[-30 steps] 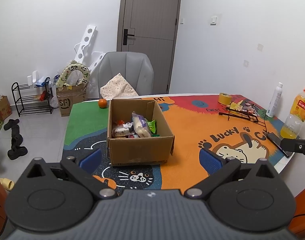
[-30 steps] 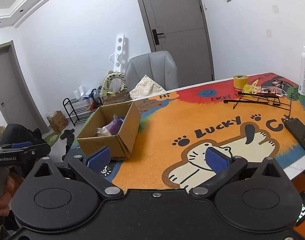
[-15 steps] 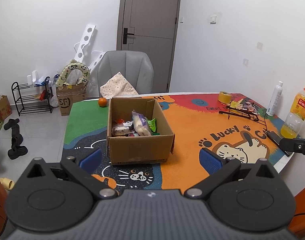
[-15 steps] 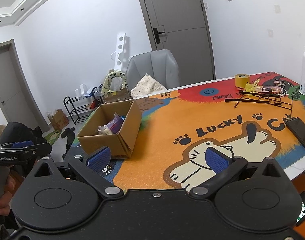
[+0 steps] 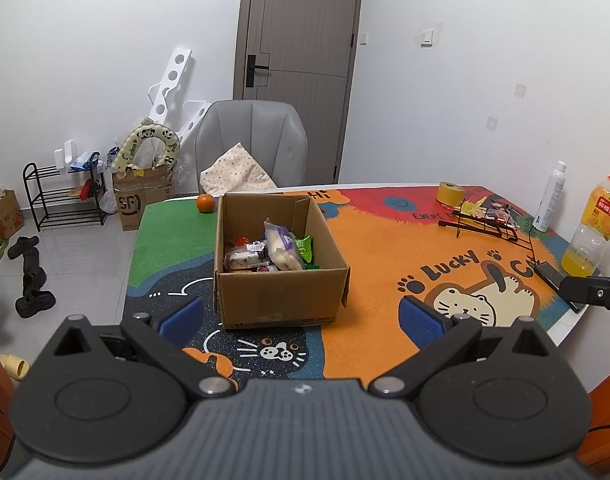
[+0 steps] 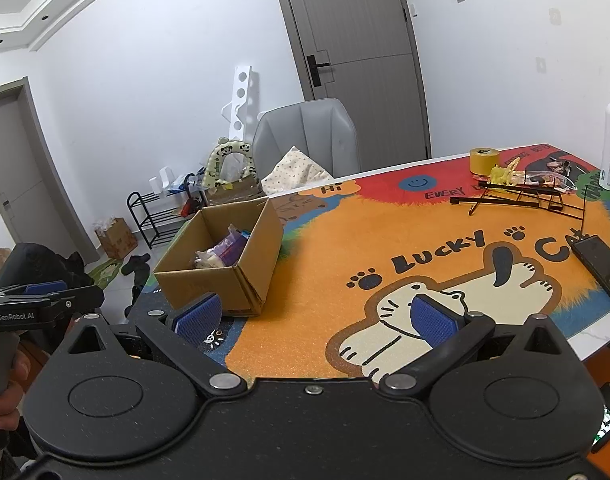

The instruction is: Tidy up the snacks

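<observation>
Though open-topped — cardboard box (image 5: 281, 264) (snack packets (image 5: 273, 250))

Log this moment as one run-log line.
phase: approach | left gripper: open, empty | right gripper: open, empty | cardboard box: on table, holds snack packets | wire rack: no grasp yet

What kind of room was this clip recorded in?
Most likely a lived-in room of a home: a table under a colourful cartoon cat mat, a grey upholstered chair before a grey door, and a black metal shoe rack with shoes on the tiled floor.
</observation>
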`<state>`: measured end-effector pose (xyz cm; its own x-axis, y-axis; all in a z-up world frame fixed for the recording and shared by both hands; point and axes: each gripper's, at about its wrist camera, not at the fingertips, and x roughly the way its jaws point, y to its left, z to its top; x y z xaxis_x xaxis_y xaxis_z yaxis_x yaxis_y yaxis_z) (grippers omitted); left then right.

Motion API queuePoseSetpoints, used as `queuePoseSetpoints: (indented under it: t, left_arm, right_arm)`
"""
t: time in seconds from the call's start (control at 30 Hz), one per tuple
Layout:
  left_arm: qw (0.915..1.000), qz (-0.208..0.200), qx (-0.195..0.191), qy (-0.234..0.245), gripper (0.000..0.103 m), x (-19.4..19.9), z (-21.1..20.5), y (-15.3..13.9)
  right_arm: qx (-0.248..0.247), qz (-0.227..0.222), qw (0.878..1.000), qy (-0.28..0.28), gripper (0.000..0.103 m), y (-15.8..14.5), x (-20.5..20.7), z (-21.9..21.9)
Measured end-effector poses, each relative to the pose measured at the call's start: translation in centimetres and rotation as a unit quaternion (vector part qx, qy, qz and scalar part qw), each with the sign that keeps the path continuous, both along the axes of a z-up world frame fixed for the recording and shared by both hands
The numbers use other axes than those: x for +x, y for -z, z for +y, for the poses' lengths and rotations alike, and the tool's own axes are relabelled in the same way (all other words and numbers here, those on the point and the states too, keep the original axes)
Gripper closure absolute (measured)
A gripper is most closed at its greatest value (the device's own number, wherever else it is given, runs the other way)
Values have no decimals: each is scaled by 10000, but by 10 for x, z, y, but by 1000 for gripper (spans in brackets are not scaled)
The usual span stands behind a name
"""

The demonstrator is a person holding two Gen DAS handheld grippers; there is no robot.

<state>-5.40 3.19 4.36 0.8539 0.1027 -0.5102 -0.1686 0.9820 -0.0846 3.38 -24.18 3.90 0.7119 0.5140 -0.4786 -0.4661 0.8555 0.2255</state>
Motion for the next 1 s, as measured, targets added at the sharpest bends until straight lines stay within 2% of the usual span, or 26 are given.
queuePoseSetpoints:
  t: [1.0]
  left_arm:
    - [10000,15,-18,2,0,-3,0,7]
  right_arm:
    - [-29,12,10000,-31,0,0,-1,2]
